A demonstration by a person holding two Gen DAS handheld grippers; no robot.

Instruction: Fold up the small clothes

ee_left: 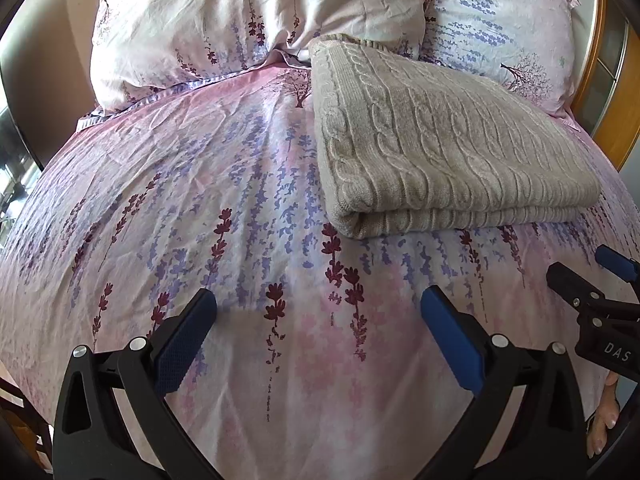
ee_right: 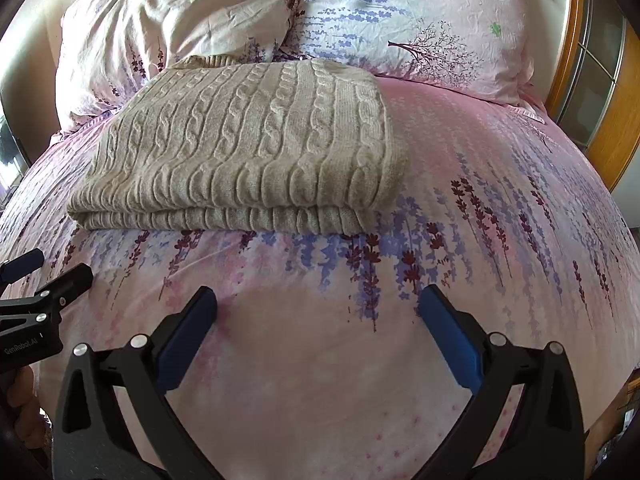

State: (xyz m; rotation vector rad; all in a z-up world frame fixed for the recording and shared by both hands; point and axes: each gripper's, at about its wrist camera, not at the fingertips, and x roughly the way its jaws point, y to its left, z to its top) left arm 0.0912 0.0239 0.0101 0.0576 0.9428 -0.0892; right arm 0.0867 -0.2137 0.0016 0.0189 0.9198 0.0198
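Observation:
A beige cable-knit sweater (ee_left: 436, 140) lies folded into a thick rectangle on the floral bedcover; it also shows in the right wrist view (ee_right: 248, 148). My left gripper (ee_left: 318, 312) is open and empty, over the bedcover in front of the sweater's folded edge and apart from it. My right gripper (ee_right: 318, 312) is open and empty, also in front of the sweater. The right gripper shows at the right edge of the left wrist view (ee_left: 592, 280). The left gripper shows at the left edge of the right wrist view (ee_right: 44, 276).
The pink and purple floral bedcover (ee_left: 240, 208) fills the view. Two matching pillows (ee_left: 240, 24) (ee_right: 400, 20) lie behind the sweater. A wooden headboard frame (ee_right: 608, 112) stands at the right. A dark bed edge (ee_left: 24, 80) is at the left.

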